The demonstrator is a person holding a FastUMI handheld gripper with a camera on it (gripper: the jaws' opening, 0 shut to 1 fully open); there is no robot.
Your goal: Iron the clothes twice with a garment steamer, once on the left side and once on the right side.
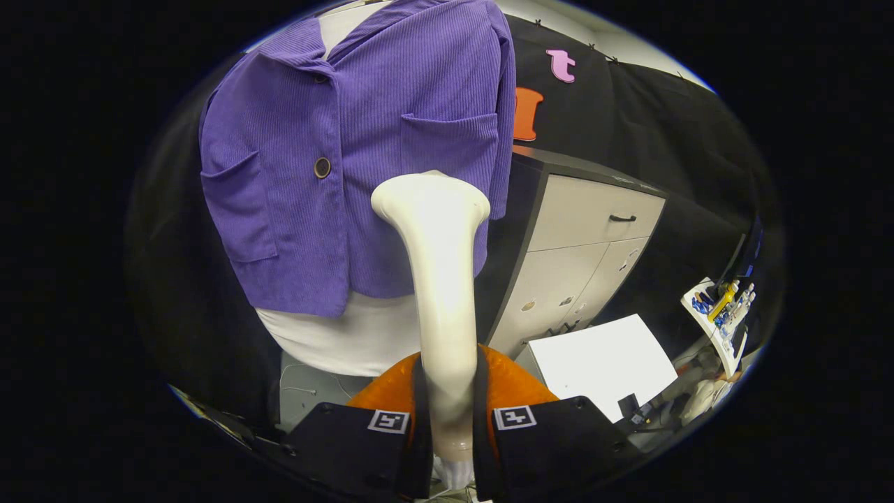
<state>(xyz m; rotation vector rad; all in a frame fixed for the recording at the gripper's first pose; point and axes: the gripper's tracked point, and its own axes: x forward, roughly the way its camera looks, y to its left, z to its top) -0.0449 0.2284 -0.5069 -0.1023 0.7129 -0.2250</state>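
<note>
The fingers [447,426] are closed tight on the handle of the cream garment steamer [436,279], one pressing on each side, and its flared head stands upright just ahead of them. The head sits close in front of the purple corduroy jacket [349,140], near its lower hem below a chest pocket. The jacket hangs on a white mannequin torso [349,335]. A grey cabinet [587,251] stands beside it.

A white garment steamer [441,279] stands upright, its flared head before a purple corduroy jacket [363,147] that hangs buttoned on a white mannequin torso [342,335], near the right pocket.
</note>
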